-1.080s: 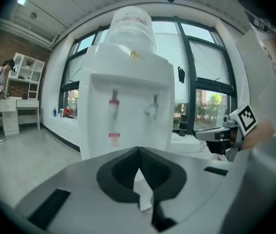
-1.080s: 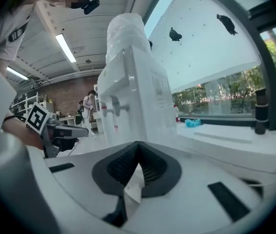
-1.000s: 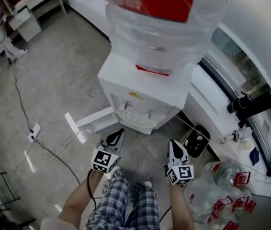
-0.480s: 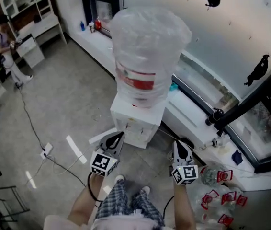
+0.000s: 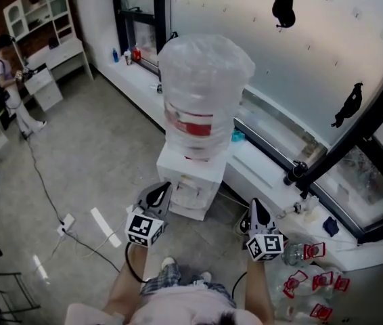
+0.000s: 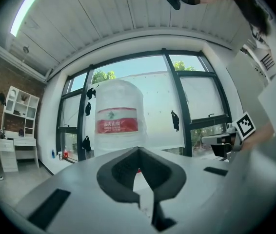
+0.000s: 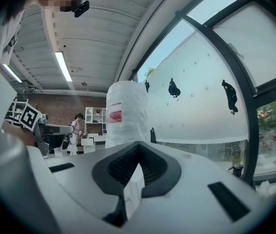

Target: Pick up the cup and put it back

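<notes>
**Head view:** A white water dispenser [image 5: 190,181] stands on the grey floor [image 5: 90,147] at centre frame. A large clear water bottle [image 5: 201,90] with a red label is upended on top of it. The left hand-held gripper [image 5: 160,190] and the right hand-held gripper [image 5: 254,204] are held low. They point toward 12 o'clock, one on each side of the dispenser's front, close to it but not touching. A white window ledge [image 5: 266,164] runs behind the dispenser from 11 o'clock down to 4 o'clock. A heap of empty bottles [image 5: 310,283] with red caps crowds the floor at 4 o'clock, just beside the right hand-held gripper. A power strip [image 5: 66,223] and its cable lie at 8 o'clock. A person [image 5: 5,80] stands at a white table [image 5: 46,59] far off at 10 o'clock.

**Left gripper view:** The left hand-held gripper [image 6: 139,156] has its jaws drawn together and nothing held between them. The water bottle [image 6: 119,116] rises at 12 o'clock, straight ahead. Black bird-shaped stickers [image 6: 175,121] dot the window behind it.

**Right gripper view:** The right hand-held gripper [image 7: 139,151] also has its jaws pressed together and is empty. The water bottle [image 7: 125,113] stands at 12 o'clock and blocks most of the room beyond it. The person [image 7: 74,130] shows at 9 o'clock.

The cup cannot be made out in any view.
</notes>
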{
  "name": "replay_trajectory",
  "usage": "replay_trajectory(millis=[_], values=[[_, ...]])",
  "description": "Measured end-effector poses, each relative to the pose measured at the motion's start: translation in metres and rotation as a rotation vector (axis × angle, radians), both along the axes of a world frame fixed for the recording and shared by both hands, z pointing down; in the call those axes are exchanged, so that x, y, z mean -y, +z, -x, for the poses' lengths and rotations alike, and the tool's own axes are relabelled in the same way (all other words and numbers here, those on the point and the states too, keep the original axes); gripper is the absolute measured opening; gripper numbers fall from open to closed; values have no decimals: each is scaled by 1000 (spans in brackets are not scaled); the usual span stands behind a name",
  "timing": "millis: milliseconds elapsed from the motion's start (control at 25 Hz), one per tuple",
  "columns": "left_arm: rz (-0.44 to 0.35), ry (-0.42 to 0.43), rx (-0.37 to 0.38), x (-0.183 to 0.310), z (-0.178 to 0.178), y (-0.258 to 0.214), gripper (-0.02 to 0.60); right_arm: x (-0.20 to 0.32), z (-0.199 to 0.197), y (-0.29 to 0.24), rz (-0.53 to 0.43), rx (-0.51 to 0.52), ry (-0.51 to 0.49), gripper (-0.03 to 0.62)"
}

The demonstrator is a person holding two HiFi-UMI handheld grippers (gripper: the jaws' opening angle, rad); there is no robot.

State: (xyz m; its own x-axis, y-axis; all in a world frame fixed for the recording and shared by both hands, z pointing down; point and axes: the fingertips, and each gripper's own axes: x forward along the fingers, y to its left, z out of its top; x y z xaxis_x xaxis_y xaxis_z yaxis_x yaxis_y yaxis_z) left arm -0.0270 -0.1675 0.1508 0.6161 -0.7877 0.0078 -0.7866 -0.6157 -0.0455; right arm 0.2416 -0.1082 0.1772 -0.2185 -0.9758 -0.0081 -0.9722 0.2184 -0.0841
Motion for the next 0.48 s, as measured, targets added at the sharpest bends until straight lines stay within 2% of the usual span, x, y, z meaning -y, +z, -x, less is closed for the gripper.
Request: replay_trajectory(millis=[200, 480], values=[[-7, -15, -18, 0, -1, -3, 25, -6, -3, -3, -16, 2, -8, 17], [10, -24, -34, 1, -5, 9, 25, -6, 5, -6, -39, -59, -67, 17]])
